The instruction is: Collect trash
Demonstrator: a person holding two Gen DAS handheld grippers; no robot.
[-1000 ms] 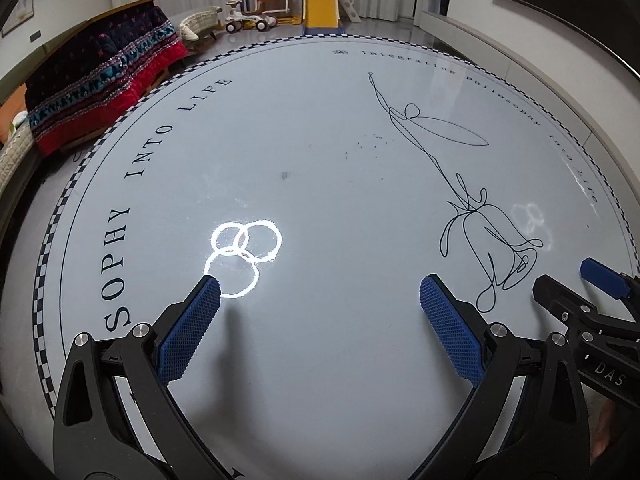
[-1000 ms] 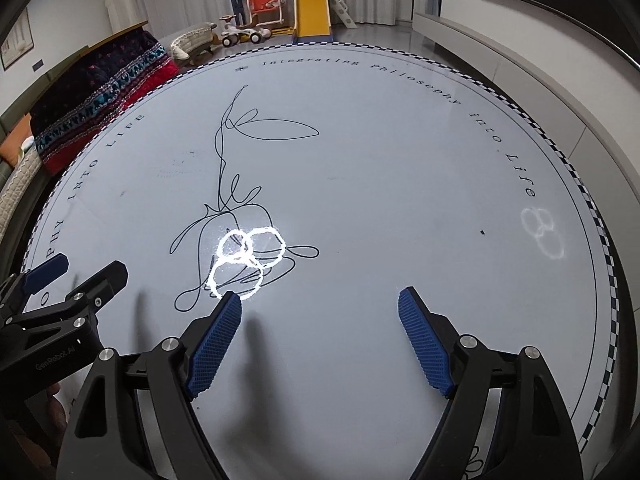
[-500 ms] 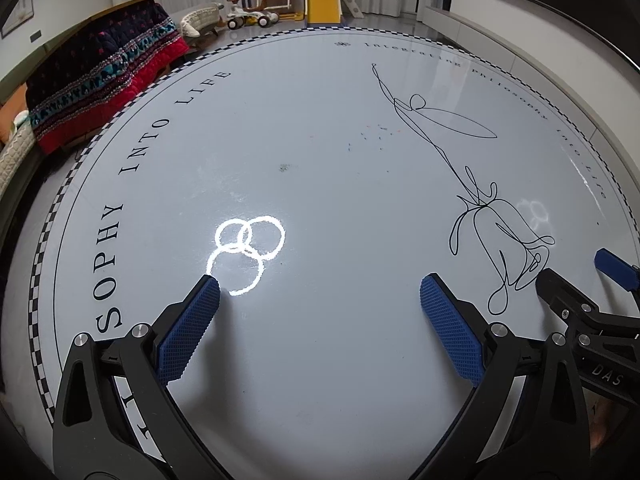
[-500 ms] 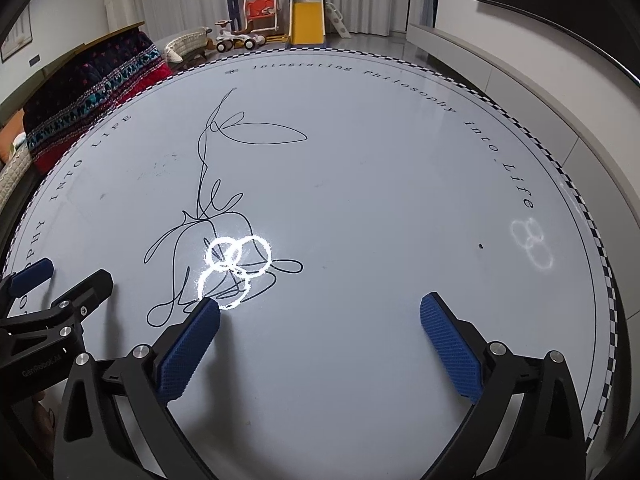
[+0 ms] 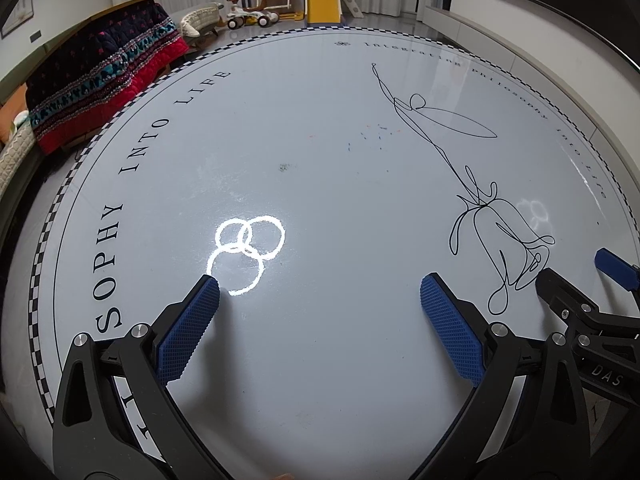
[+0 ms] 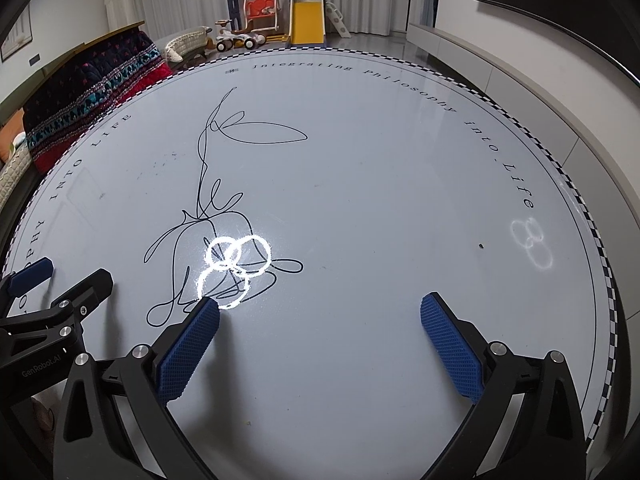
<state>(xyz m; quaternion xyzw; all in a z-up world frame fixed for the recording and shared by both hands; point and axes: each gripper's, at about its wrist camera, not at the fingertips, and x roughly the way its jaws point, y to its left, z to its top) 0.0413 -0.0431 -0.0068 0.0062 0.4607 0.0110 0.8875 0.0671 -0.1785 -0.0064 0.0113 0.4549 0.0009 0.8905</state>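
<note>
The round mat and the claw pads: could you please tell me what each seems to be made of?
The round mat looks like smooth, glossy vinyl or plastic: it mirrors the ceiling lights as bright rings. The claw pads look like blue rubber, matte, with a fine knurled grid.

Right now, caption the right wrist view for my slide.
Right gripper open and empty above a round white table, left gripper alongside, no trash in sight.

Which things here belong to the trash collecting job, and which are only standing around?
Job:
left gripper, open
right gripper, open, just widened, nothing between
small dark speck on the round table, perhaps trash

Around:
blanket
toy slide
ride-on car
</note>
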